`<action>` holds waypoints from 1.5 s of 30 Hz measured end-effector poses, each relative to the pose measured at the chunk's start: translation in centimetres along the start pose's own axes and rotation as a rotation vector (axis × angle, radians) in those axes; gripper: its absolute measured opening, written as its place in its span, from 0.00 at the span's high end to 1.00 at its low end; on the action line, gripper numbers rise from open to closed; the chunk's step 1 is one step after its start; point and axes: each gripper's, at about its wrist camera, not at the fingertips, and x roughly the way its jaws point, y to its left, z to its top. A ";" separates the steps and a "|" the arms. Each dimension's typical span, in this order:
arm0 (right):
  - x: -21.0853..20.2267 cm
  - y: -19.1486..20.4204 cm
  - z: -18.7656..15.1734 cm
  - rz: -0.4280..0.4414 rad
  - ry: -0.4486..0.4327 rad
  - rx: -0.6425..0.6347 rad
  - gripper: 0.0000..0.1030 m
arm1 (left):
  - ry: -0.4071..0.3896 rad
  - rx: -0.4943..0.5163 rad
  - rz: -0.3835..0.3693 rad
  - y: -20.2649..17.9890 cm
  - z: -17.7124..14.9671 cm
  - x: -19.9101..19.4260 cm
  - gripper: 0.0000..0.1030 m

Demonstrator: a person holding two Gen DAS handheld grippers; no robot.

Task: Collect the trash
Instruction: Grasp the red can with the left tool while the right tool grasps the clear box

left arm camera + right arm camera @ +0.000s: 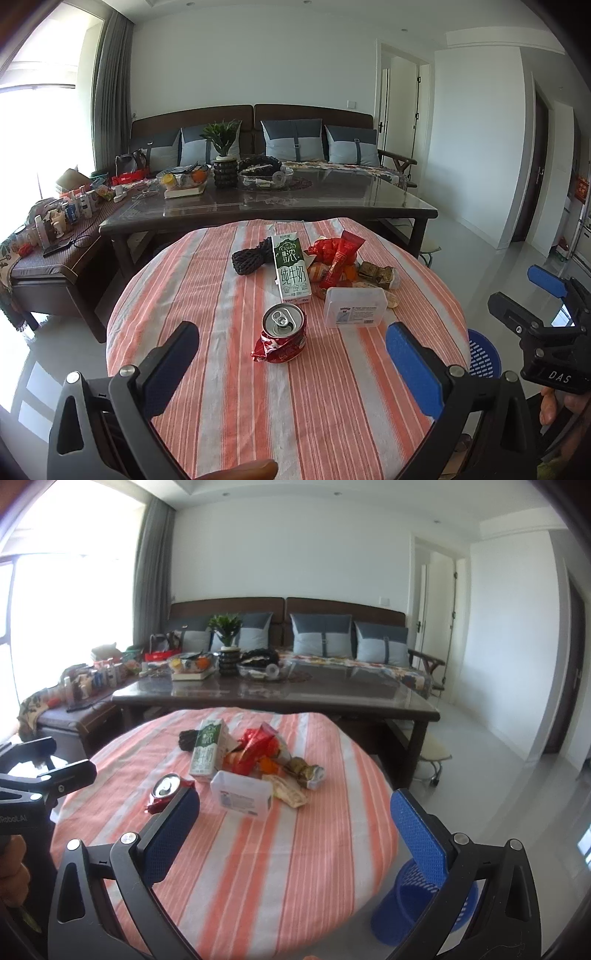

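On a round table with a striped orange cloth [332,406] lies a crushed red can [282,332], a green-and-white milk carton [290,271], a clear plastic box [354,307], red wrappers [338,254], a dark net [249,258] and crumpled brown packaging [378,275]. My left gripper [291,373] hovers open just before the can, nothing between its fingers. My right gripper [295,838] is open and empty over the table's near right part; the can [166,788] sits by its left fingertip. A blue mesh bin [421,904] stands on the floor at the table's right.
A dark glass-topped coffee table [332,199] with bowls, a book and a potted plant [223,147] stands behind the round table. A sofa with grey cushions [295,144] lines the wall. A cluttered bench [55,229] is at the left. Pale floor lies at the right.
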 end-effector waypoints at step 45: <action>18.3 -9.2 -8.8 0.583 0.705 0.519 0.46 | 0.205 0.177 -0.128 3.3 -3.7 15.1 0.00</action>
